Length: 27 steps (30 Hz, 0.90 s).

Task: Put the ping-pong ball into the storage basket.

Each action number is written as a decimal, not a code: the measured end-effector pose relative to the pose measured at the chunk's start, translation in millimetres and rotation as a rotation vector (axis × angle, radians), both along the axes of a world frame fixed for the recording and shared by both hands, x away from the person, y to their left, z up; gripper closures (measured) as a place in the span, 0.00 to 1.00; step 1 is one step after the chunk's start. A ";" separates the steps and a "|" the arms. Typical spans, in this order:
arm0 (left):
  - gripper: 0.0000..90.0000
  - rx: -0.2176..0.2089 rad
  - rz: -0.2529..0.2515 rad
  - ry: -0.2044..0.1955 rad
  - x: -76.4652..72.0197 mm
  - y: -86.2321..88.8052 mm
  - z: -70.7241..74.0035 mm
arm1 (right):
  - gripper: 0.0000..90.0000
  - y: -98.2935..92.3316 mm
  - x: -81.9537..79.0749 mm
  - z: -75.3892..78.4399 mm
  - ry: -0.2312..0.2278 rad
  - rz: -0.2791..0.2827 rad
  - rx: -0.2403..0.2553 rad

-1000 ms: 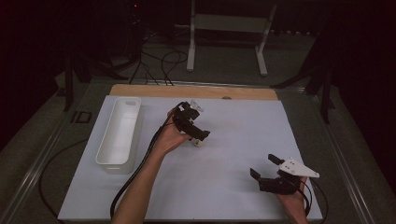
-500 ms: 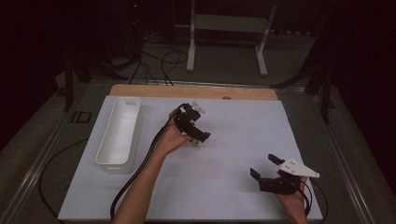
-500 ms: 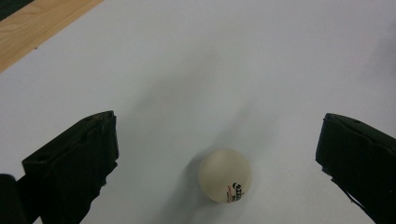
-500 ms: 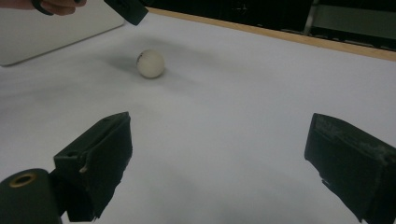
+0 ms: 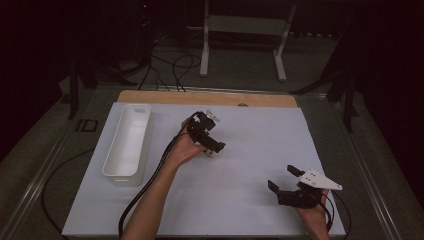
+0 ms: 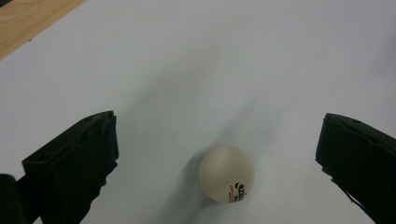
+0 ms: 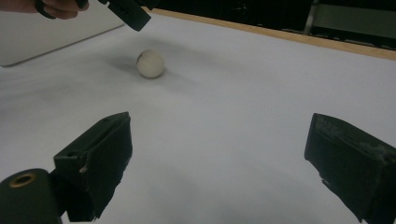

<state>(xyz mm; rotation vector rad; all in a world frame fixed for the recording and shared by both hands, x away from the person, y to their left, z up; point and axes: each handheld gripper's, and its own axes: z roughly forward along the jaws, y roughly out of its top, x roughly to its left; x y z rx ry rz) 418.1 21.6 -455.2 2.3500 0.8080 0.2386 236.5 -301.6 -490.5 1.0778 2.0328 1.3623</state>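
Left gripper has been shifted marginally over the half-second, jaws spread above the white ball; little other movement is recorded.

Small cream-white table-tennis ball, round, matte, tiny dark and red printed logo at its 5 o'clock side, resting loose on the white tabletop, untouched, faint soft shadow stretching toward 11 o'clock.

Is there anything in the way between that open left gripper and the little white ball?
Nothing visible. The ball lies on the bare white sheet, between the spread jaws of the left gripper. The white tray sits off to the side.
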 end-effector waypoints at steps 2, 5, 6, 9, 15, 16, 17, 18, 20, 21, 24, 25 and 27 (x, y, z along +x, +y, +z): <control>0.00 0.003 0.001 0.005 0.0 -1.0 -1.3 | 0.08 -0.1 -0.1 0.1 0.000 0.000 0.000; 0.00 0.013 -0.003 0.011 0.7 -1.5 -2.9 | 0.08 -0.3 0.1 0.0 0.000 0.000 0.001; 0.00 0.013 -0.003 0.011 0.7 -1.5 -2.9 | 0.08 -0.3 0.1 0.0 0.000 0.000 0.001; 0.00 0.021 0.000 0.019 1.9 -2.2 -5.9 | 0.08 -0.5 0.2 0.0 0.001 0.000 0.001; 0.00 0.039 0.001 0.030 3.2 -2.4 -9.2 | 0.08 -0.8 0.3 -0.2 0.000 0.000 0.000; 0.00 0.043 0.000 0.032 3.4 -2.4 -9.5 | 0.08 -0.8 0.3 -0.1 0.000 0.001 -0.001; 0.00 0.043 0.001 0.033 3.5 -2.4 -9.8 | 0.08 -0.7 0.3 0.0 0.000 0.001 0.001; 0.00 0.042 0.001 0.033 3.5 -2.5 -10.1 | 0.08 -0.6 0.2 0.0 0.000 0.001 0.001; 0.00 0.043 0.001 0.033 3.3 -2.9 -10.7 | 0.08 -0.6 0.2 0.0 0.000 0.001 0.001; 0.00 0.044 0.000 0.032 3.2 -3.2 -11.1 | 0.08 -0.6 0.1 0.0 0.001 0.001 0.001; 0.00 0.047 -0.002 0.037 3.4 -3.8 -12.2 | 0.08 -0.6 0.1 0.0 0.001 0.001 0.001; 0.00 0.046 0.000 0.038 3.4 -4.1 -12.7 | 0.08 -0.6 0.2 0.0 0.001 0.001 0.001; 0.00 0.050 -0.003 0.042 3.7 -4.3 -13.6 | 0.08 -0.7 0.2 -0.1 0.000 0.002 0.000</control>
